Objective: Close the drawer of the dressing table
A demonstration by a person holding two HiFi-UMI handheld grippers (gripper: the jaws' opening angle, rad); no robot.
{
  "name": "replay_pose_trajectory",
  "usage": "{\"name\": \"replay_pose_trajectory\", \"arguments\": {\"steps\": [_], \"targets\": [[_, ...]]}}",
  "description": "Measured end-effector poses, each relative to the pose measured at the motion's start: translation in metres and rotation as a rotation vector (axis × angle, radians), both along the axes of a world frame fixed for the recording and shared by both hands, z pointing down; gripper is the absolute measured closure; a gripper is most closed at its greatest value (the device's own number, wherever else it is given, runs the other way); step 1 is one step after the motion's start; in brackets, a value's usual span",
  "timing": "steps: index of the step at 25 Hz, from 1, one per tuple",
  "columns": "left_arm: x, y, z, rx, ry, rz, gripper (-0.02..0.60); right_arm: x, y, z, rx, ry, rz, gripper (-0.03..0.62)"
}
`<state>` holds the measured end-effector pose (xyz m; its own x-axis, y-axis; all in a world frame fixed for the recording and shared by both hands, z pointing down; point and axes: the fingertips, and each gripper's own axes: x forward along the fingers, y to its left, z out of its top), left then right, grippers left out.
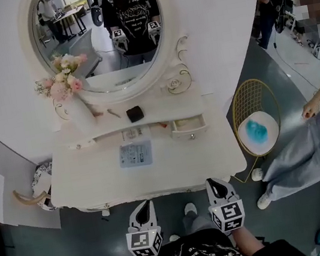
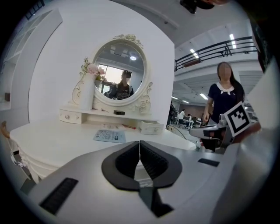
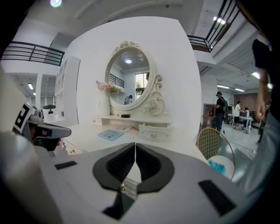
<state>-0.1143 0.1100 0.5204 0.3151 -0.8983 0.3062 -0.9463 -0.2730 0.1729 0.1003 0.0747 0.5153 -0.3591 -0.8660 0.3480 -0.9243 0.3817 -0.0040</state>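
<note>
White walls and a grey floor surround a white dressing table [image 1: 96,183] carrying an ornate oval mirror [image 1: 99,37]. The small drawer [image 1: 188,127] sits just below the mirror's lower right scrollwork. It is pulled forward out of the raised shelf, and its front and knob stand proud of the shelf line. A white vase of pink flowers [image 1: 74,102] stands at the mirror's lower left. A small black box [image 1: 135,113] rests on the shelf directly beneath the mirror, and a pale blue leaflet [image 1: 136,154] lies on the tabletop further forward of the mirror. A gold wire chair [image 1: 256,120] with a blue cloth on its seat stands on the floor to the mirror's right, and a person in grey trousers [image 1: 304,152] stands beyond it. The left gripper [image 1: 144,205] and right gripper [image 1: 213,182] hover off the table's front edge, well apart from the mirror and touching nothing. Both claws are closed, pads together, with nothing between them.
</note>
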Motion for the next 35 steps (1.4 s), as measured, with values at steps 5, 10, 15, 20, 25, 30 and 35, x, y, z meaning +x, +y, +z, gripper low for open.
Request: {"name": "replay_pose_trajectory", "arguments": {"steps": [5, 10, 15, 20, 25, 30, 35], "targets": [[0.002, -0.026, 0.004, -0.011, -0.002, -0.030, 0.565, 0.001, -0.032, 0.007, -0.020, -0.004, -0.027, 0.580], [0.009, -0.051, 0.006, -0.028, -0.007, -0.054, 0.565, 0.005, -0.063, 0.013, -0.047, -0.011, -0.056, 0.580], [0.022, -0.073, 0.005, -0.035, -0.010, -0.071, 0.565, 0.013, -0.092, 0.014, -0.064, -0.024, -0.080, 0.580], [0.038, -0.096, 0.002, -0.029, -0.008, -0.088, 0.565, 0.021, -0.117, 0.015, -0.077, -0.026, -0.108, 0.580], [0.049, -0.113, 0.004, -0.025, -0.012, -0.103, 0.565, 0.021, -0.133, 0.020, -0.090, -0.028, -0.145, 0.579], [0.051, -0.123, 0.004, -0.028, -0.017, -0.110, 0.565, 0.022, -0.142, 0.025, -0.110, -0.035, -0.151, 0.566], [0.046, -0.133, 0.002, -0.020, -0.022, -0.109, 0.565, 0.023, -0.148, 0.028, -0.128, -0.041, -0.128, 0.525]]}}
